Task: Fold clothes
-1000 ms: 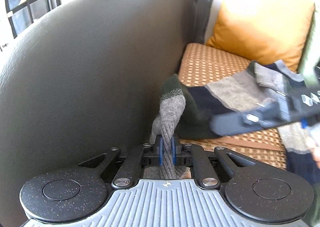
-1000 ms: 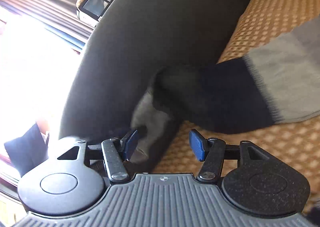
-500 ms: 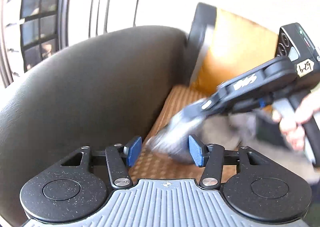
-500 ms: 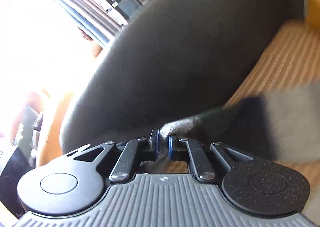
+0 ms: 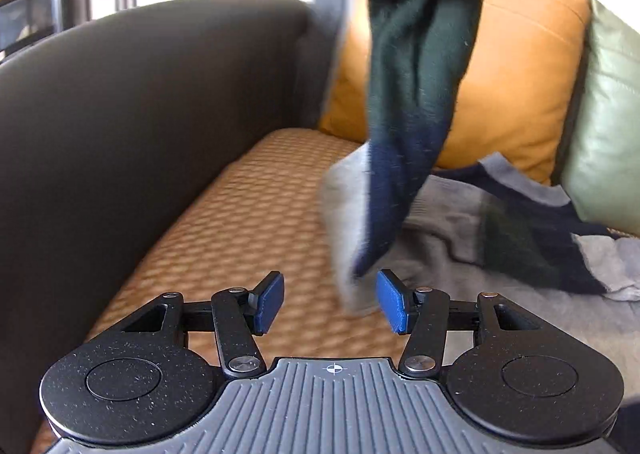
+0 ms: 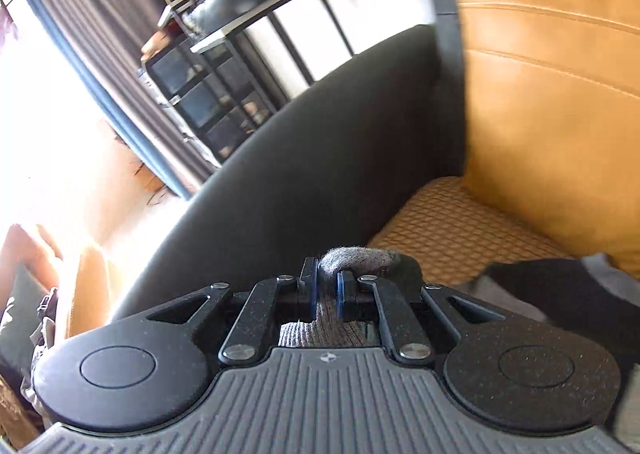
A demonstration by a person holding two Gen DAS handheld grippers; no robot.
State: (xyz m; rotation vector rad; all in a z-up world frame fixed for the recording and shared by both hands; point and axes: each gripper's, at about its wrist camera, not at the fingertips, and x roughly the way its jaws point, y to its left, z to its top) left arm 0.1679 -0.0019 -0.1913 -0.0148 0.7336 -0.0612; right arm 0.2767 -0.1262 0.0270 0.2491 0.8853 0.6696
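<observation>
Fingers of the left gripper (image 5: 330,302) spread wide, blue pads apart, nothing between them; low over the front of the woven seat (image 5: 240,205) near the dark armrest (image 5: 120,133). Just ahead and right, the sweater (image 5: 412,93) hangs in a blurred column, dark green running into navy then grey, its lower end trailing onto the seat, the rest heaped grey and navy toward the right side of the seat below the orange cushion (image 5: 516,85) and pale green cushion (image 5: 608,125). Right gripper (image 6: 328,296) pinched tight on a grey ribbed knit edge that bulges above the pads, probably a cuff or hem; more dark fabric drapes off its right side. Judgement: soft, light, limp knit, stretches and sags under own weight, no stiffness, so one hold leaves it dangling and twisted. Not slippery, wool-like nap grips pads well. Best hold looks like ribbed edges or seams, thicker and firmer; the free left gripper could take a second ribbed edge or corner from the hanging end. Fold stage cannot be told.
</observation>
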